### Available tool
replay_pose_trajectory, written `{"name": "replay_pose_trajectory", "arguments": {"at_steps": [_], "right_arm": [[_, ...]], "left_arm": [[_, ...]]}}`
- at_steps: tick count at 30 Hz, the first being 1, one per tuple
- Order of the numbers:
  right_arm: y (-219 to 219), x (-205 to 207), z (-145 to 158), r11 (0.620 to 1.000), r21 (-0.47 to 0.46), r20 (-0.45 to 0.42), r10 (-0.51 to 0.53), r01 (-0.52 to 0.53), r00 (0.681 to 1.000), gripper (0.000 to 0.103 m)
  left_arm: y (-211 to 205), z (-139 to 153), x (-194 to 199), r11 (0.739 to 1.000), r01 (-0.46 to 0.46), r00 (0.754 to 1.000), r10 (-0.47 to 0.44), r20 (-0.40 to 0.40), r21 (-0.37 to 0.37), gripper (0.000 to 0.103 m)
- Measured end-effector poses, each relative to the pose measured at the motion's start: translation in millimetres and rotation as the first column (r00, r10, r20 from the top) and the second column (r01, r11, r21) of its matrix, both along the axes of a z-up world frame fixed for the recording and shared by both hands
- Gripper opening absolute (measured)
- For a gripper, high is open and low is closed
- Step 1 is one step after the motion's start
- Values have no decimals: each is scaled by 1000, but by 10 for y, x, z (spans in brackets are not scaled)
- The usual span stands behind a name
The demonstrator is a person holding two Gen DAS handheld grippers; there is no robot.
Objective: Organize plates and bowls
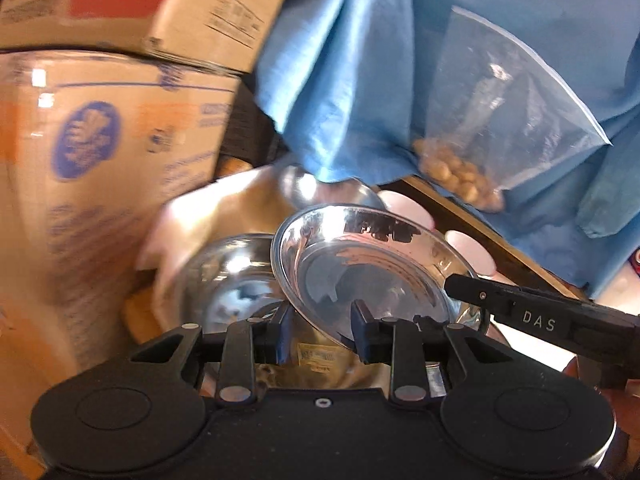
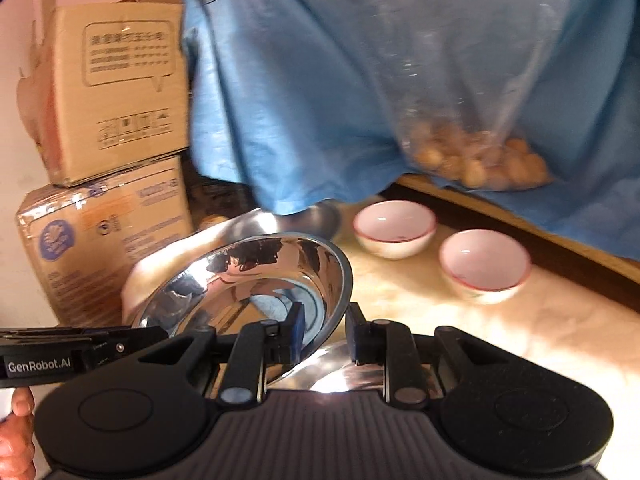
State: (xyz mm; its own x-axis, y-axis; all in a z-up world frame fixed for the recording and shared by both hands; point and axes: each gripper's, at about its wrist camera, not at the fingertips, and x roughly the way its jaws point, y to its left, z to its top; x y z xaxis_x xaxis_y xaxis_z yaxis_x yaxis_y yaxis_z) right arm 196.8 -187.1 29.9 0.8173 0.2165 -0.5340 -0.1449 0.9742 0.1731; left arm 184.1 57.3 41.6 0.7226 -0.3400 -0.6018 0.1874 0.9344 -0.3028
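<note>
Two tongs grip one tilted steel bowl (image 1: 368, 268) above the desk (image 2: 520, 328): my left tongs (image 1: 320, 334) pinch its near rim with jaws narrowly apart, and my right tongs (image 2: 324, 334), almost pressed together, clamp its opposite rim. Another steel bowl (image 1: 224, 280) sits underneath.

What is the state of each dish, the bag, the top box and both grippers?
steel dish: lifted, tilted, empty.
steel bowl beneath it: upright.
far white bowl: upright, empty, on the table.
near white bowl: upright, empty, on the table.
plastic bag: partly filled with brown pieces.
top cardboard box: flap raised.
right gripper: shut on the dish's rim.
left gripper: dish's rim between its fingers; grip unclear.
</note>
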Motion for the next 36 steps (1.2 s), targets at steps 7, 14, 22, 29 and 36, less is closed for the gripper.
{"name": "replay_pose_trajectory", "arguments": {"at_steps": [7,14,22,29,36], "right_arm": [[275,5,-67,998,7,-17,60,-60,998,25],[526,46,-179,994,-24,-40,110,-111,993,25],[618,49,-210,989,-90,-52,109,-113,993,28],[664,72,-252,986,-121,-56,109,-115,993,30],[729,63,-277,979,-171,-44,101,-107,994,37]], "left_arm": [[271,-45,-108,999,-49,999,49,-11,12,32],[434,-122,-128,994,-98,995,99,-31,40,31],[415,-184,-110,993,-85,995,89,-52,78,31],[416,-226,-68,992,-94,993,100,-62,86,31],[424,-228,-57,990,-104,992,111,-67,95,31]]}}
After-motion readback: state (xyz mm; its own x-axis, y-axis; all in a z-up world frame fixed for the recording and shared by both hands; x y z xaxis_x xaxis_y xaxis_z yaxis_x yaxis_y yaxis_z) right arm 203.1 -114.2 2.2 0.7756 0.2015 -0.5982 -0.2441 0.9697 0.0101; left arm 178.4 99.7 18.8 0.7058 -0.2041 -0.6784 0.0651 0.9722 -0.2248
